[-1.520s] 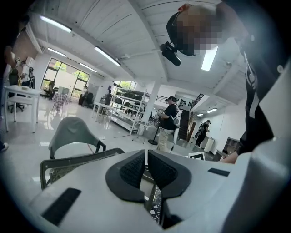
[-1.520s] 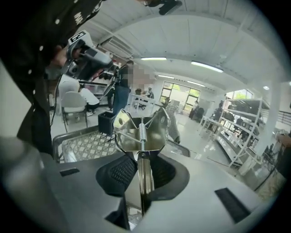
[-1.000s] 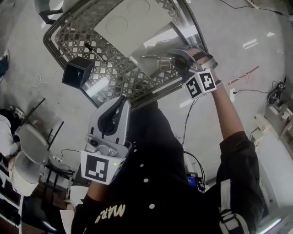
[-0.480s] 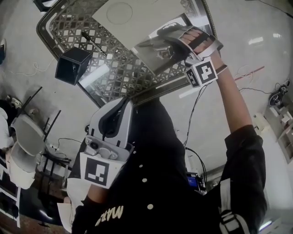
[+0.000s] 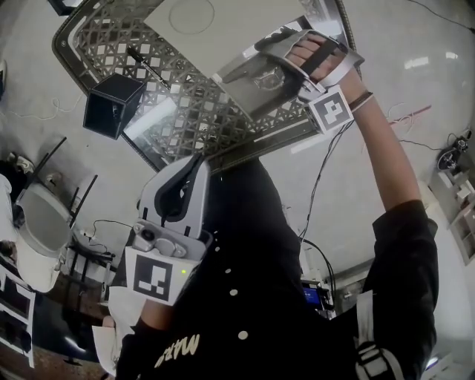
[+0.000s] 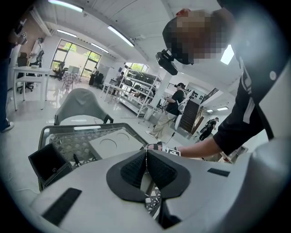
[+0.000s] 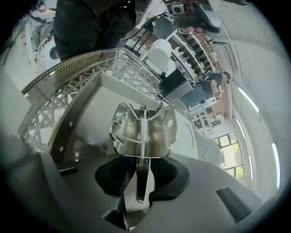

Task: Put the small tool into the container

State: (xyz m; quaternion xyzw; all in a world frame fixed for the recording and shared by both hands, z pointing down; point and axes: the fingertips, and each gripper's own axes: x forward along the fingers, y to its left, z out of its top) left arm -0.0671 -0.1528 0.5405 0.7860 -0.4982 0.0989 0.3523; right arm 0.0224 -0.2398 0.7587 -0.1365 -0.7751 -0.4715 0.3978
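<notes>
The small tool (image 7: 143, 132) is a shiny metal piece with springs and a thin flat handle. My right gripper (image 7: 142, 175) has that handle between its pads, and the jaws are opening slightly while the pads still touch it. In the head view the right gripper (image 5: 282, 63) holds the tool (image 5: 269, 74) over the metal tray (image 5: 237, 85) on the lattice table. The tray's wall (image 7: 77, 123) lies just behind the tool. My left gripper (image 5: 194, 169) hangs near my body, off the table, its pads (image 6: 134, 166) shut together with nothing between them.
A black open box (image 5: 111, 105) stands at the table's left edge, and a thin black tool (image 5: 145, 63) lies on the lattice top (image 5: 185, 100). A white board (image 5: 223, 22) sits behind the tray. Cables run over the floor at the right; chairs stand at the left.
My right gripper has carried the tool up and a little to the right in the head view, farther over the tray. The left gripper has stayed in place.
</notes>
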